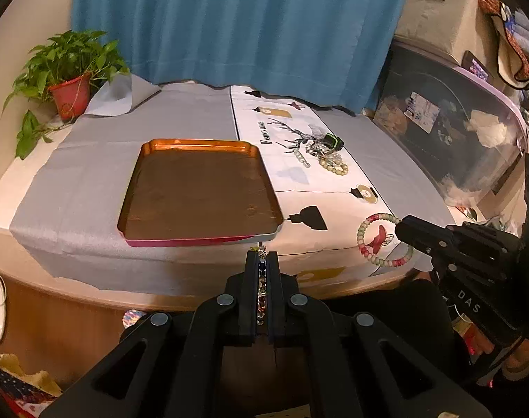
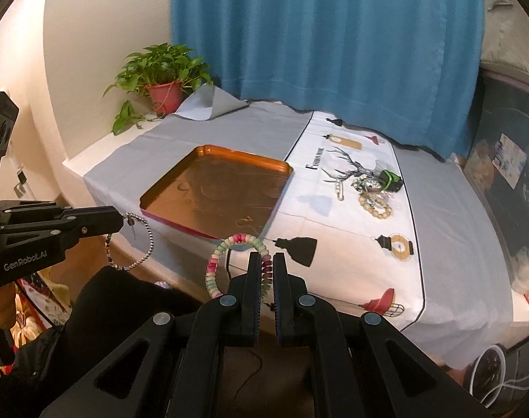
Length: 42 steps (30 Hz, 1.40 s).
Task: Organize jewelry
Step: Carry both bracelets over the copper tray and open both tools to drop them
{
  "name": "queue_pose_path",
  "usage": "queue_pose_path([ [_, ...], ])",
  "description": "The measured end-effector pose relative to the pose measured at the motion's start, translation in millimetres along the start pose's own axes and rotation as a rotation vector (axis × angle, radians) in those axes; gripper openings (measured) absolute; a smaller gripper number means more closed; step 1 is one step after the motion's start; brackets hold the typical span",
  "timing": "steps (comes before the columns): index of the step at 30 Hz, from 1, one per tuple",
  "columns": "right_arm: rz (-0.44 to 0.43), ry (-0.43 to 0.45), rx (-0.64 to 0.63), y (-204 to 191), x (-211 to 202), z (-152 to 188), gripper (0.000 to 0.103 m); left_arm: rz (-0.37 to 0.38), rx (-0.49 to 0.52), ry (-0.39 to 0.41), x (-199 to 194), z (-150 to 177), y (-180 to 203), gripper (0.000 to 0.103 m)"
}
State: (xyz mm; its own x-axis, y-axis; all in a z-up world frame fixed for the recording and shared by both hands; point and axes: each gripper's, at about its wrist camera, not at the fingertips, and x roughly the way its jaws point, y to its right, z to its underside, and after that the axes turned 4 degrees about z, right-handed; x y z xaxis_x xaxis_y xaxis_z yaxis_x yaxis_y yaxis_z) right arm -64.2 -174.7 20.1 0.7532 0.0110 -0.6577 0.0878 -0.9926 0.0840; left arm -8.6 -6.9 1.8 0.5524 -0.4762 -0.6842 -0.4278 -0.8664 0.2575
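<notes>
Left tool (image 1: 262, 261) clamped on silver chain bracelet (image 2: 139, 244), right tool (image 2: 267, 261) clamped on pink-green bead bracelet (image 2: 229, 257), both off desk's near edge. I see copper tray (image 1: 198, 146) empty, jewelry pile (image 1: 321, 155) mid-desk.

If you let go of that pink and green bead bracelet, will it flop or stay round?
Probably stays roundish: the pink and green bead bracelet keeps its ring shape while hanging from the right gripper. The beads look strung, so it may sag a little. Being round, it might roll on the tray.

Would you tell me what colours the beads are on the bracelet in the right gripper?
Pink, pale green and white, seen best from the right wrist: bracelet, right gripper.
</notes>
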Motion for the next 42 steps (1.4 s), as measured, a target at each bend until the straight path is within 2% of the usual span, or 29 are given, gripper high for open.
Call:
queue_pose_path([
  [9, -0.016, -0.044, -0.032, -17.8, 28.1, -7.6, 0.007, -0.008, -0.044, -0.010, 13.7, -1.9, -26.2, 0.002],
  [16, -0.047, -0.063, -0.034, -25.5, 66.4, -27.1, 0.007, -0.035, -0.054, -0.007, 34.7, -19.9, -46.3, 0.002],
  [25, -0.084, -0.092, -0.027, -33.3, 140.9, -65.0, 0.007, -0.059, -0.061, -0.009, 76.5, -54.4, -78.2, 0.002],
  [35, -0.103, -0.141, 0.019, -31.8, 217.0, -83.6, 0.007, -0.092, -0.050, -0.025, 127.4, -88.6, -105.6, 0.002],
  [36, -0.104, -0.146, 0.028, -31.2, 223.0, -85.3, 0.009, -0.103, -0.047, -0.016, 130.5, -91.5, -107.2, 0.005],
  [38, -0.076, -0.173, 0.021, -29.9, 233.8, -85.8, 0.019, -0.118, -0.053, -0.018, 134.9, -94.0, -111.8, 0.030],
  [39, -0.051, -0.185, 0.018, -28.0, 236.6, -84.3, 0.040, -0.146, -0.066, -0.024, 135.5, -94.0, -114.1, 0.070],
  [40, -0.026, -0.187, 0.026, -25.2, 236.3, -80.5, 0.058, -0.183, -0.082, -0.014, 133.1, -92.8, -116.9, 0.095],
  [42, -0.012, -0.186, 0.037, -20.1, 230.2, -73.5, 0.063, -0.226, -0.102, 0.046, 121.1, -83.9, -117.9, 0.097],
])
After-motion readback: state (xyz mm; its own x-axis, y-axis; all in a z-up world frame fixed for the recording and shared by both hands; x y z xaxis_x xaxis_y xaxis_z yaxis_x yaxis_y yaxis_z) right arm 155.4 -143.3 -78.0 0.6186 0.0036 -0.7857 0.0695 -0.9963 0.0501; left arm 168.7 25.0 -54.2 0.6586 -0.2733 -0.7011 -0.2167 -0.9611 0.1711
